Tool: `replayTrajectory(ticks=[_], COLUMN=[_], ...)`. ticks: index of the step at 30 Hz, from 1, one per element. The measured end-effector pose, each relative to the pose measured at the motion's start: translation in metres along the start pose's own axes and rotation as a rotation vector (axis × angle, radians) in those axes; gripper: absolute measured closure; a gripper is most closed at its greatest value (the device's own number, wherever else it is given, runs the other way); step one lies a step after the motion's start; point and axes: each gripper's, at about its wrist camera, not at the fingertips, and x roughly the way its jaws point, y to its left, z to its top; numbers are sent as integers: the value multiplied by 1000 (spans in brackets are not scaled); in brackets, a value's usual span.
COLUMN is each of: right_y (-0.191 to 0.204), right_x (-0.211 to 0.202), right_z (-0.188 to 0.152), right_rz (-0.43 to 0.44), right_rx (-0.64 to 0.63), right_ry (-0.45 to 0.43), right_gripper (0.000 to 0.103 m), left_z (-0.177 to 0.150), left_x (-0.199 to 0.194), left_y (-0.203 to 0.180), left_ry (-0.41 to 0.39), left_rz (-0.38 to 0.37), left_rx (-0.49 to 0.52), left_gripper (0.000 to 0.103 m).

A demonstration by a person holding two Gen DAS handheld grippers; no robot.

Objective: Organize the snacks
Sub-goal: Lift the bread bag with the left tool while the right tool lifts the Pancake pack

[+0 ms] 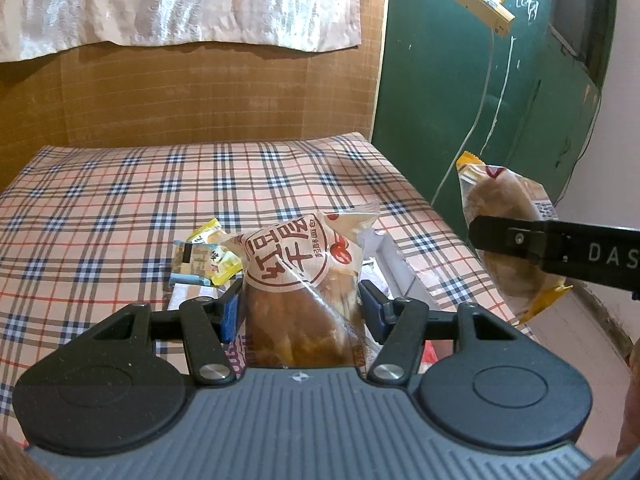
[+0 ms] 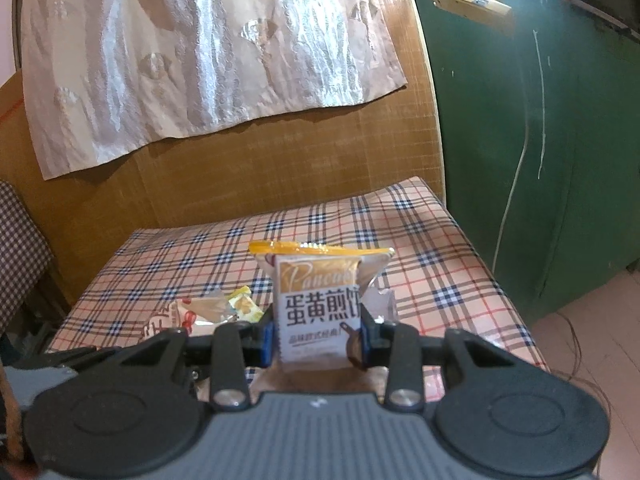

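Note:
My left gripper (image 1: 302, 306) is shut on a clear bread packet with red characters (image 1: 304, 256); its blue pads press both sides and the packet stands upright above the table. My right gripper (image 2: 318, 340) is shut on a pancake packet with yellow ends and a white label (image 2: 320, 304). The left wrist view shows that pancake packet (image 1: 500, 192) held in the air at the right, off the table's edge, with the right gripper's black finger (image 1: 520, 240) across it. The bread packet (image 2: 180, 314) appears low at the left of the right wrist view.
The plaid-covered table (image 1: 100, 208) carries small yellow and blue snack packets (image 1: 204, 256) and a white box edge (image 1: 390, 256) just beyond the bread. A brown wall backs the table. A green door (image 1: 460, 80) with a hanging power strip (image 1: 476, 0) stands to the right.

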Motion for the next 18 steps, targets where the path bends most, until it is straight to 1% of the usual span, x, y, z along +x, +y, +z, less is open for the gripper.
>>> replayTrajectory(ticks=[18], right_y=[-14], right_x=[30], right_z=[3], right_rz=[-14], right_rx=[21], right_ry=[45], right_gripper=[68], left_z=[6], left_x=[31], left_y=[-8], left_ry=[48], left_rz=[-12], left_rx=[25], left_gripper=[30])
